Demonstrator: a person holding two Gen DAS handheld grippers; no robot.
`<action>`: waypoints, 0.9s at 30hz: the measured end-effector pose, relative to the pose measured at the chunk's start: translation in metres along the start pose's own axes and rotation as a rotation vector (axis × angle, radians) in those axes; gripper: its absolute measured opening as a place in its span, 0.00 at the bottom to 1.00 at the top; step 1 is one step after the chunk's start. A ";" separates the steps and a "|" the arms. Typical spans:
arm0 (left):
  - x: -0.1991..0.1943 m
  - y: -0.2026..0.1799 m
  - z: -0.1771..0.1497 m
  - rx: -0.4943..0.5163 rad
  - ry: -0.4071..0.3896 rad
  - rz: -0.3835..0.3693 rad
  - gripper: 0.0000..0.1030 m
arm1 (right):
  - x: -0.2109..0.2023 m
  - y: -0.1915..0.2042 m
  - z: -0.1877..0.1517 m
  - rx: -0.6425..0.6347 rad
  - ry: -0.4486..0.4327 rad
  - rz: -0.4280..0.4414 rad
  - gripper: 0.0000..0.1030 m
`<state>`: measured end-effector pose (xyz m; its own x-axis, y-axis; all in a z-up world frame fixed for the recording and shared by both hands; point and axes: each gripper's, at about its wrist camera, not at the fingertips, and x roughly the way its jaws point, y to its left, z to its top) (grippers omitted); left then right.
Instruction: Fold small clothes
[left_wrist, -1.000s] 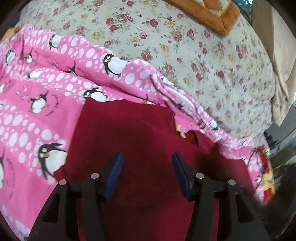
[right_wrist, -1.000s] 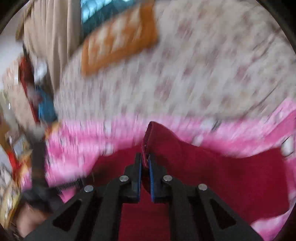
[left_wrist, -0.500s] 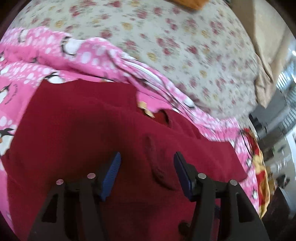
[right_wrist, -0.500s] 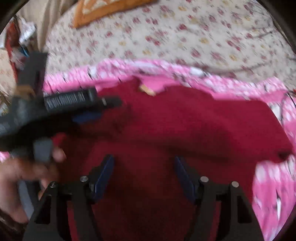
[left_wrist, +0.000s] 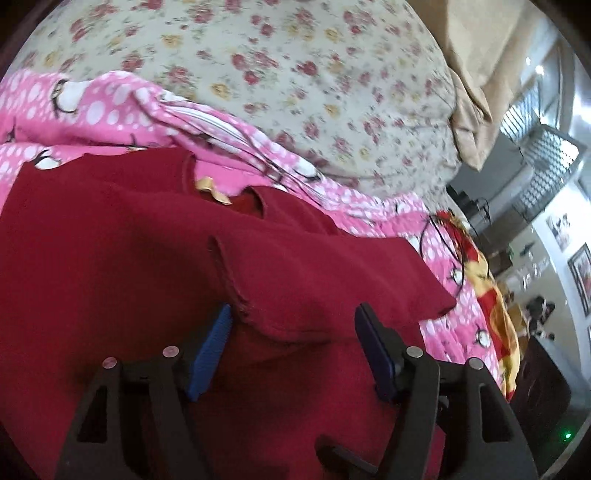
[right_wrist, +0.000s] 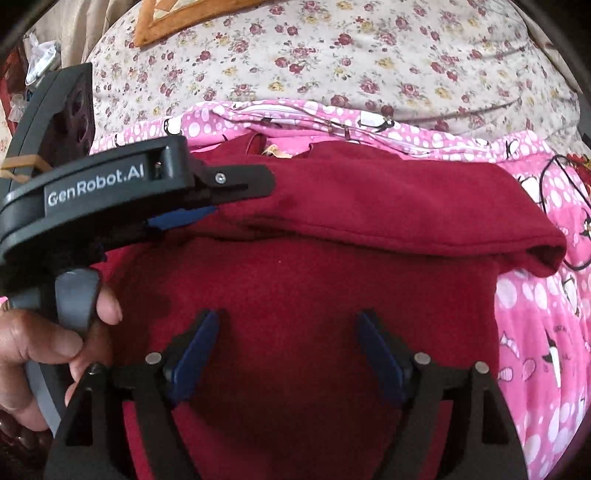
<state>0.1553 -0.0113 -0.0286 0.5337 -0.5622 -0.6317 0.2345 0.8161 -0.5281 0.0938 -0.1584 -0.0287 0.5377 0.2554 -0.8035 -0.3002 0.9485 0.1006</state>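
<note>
The red garment (right_wrist: 332, 295) lies spread on a pink blanket (right_wrist: 546, 332) over a bed with a floral sheet (right_wrist: 369, 55). Its upper part is folded down into a thick band across the body, and a tan label (left_wrist: 212, 188) shows at the neckline. The right gripper (right_wrist: 288, 354) hangs over the lower body of the garment, its blue-padded fingers (right_wrist: 192, 362) spread wide and still opening; only flat cloth lies beneath the gap, and the pads press on nothing. Ahead of these fingers and to their left, the left gripper (right_wrist: 207, 210) reaches in sideways, held by a hand (right_wrist: 44, 343) whose fingertip rests on its grey trigger; its tips sit at the left end of the folded band. In the left wrist view, the left gripper's fingers (left_wrist: 210, 347) are apart and opening. A hemmed edge of red cloth runs down from ahead to the inner side of the left pad, seemingly touching it, and drapes across the gap, while the right pad stands clear of it, so the cloth is not pinched. Beyond the fingers, the pink blanket bunches along the garment's far edge, with the floral sheet behind it.
</note>
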 end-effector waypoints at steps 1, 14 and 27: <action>0.004 -0.004 -0.001 0.016 0.012 0.030 0.49 | 0.000 0.000 0.000 -0.006 0.001 0.002 0.81; 0.021 0.006 0.016 -0.106 0.078 0.262 0.00 | 0.002 -0.011 0.003 0.055 0.014 0.068 0.86; -0.084 0.072 0.036 -0.053 -0.074 0.439 0.00 | -0.002 -0.025 0.005 0.157 0.028 0.134 0.86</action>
<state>0.1564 0.0995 0.0066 0.6309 -0.1512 -0.7610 -0.0682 0.9662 -0.2485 0.1037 -0.1814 -0.0265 0.4786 0.3777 -0.7926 -0.2397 0.9247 0.2959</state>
